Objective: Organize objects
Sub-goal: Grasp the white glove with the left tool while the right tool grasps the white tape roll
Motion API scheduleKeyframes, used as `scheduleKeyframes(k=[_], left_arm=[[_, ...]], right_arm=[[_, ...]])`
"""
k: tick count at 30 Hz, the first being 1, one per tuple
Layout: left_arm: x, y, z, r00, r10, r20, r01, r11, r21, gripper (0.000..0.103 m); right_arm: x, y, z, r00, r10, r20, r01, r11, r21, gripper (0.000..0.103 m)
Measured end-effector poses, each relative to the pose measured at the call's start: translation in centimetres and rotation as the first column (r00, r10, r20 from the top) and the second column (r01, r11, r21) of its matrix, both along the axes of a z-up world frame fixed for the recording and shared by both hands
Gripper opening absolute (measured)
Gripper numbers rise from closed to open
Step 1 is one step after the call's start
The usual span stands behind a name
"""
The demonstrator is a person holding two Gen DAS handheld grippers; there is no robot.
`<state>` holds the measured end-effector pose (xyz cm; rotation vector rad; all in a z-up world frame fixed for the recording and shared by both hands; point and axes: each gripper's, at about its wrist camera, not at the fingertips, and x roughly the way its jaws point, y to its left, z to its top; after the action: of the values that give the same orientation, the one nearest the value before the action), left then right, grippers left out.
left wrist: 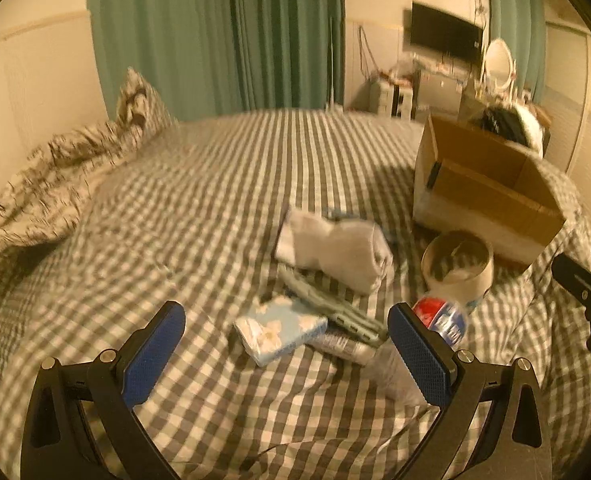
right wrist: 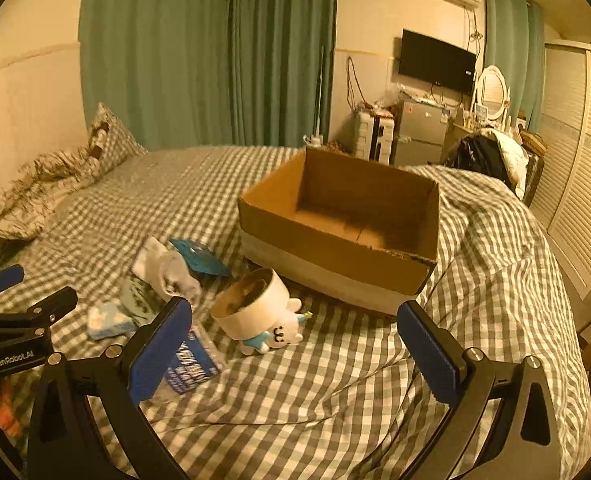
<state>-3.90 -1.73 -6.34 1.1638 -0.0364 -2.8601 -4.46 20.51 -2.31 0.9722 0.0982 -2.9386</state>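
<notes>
Your left gripper (left wrist: 285, 342) hangs with its jaws spread wide and nothing between them, low over the checked bed cover (left wrist: 215, 184), framing the nearest clutter. Your right gripper (right wrist: 295, 338) is just as wide and empty, angled toward the box, so both seem staged for a first pick.

Nearest your left gripper lies a small pale-blue tissue pack (left wrist: 279, 332), soft and crinkled, and just beside it a plastic bottle (left wrist: 431, 332) lying on its side with a red and blue label. A flat grey-green item is tucked partly under them; you cannot tell what it is. Beyond sits a rolled white sock (left wrist: 335, 252), resting on a blue packet (right wrist: 199, 258). To the right, a white cartoon cup (right wrist: 255, 312) lies tipped over.

Farther back stands the open cardboard box (right wrist: 343, 264), which looks empty, probably the place for everything. Nothing appears sorted yet.
</notes>
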Motion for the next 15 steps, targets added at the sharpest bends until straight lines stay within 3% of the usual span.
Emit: scheduleKeyframes(k=[4, 15], left_arm=[[-1.9, 0.2, -2.3, 0.997, 0.010, 0.082, -0.009, 1.000, -0.013, 0.103], [-8.4, 2.1, -3.1, 0.997, -0.042, 0.071, 0.043, 0.999, -0.010, 0.103]], right_arm=[[-2.1, 0.0, -2.3, 0.997, 0.014, 0.075, -0.014, 1.000, -0.001, 0.103], [-8.8, -0.6, -6.4, 0.969, 0.011, 0.247, -0.004, 0.999, -0.032, 0.098]])
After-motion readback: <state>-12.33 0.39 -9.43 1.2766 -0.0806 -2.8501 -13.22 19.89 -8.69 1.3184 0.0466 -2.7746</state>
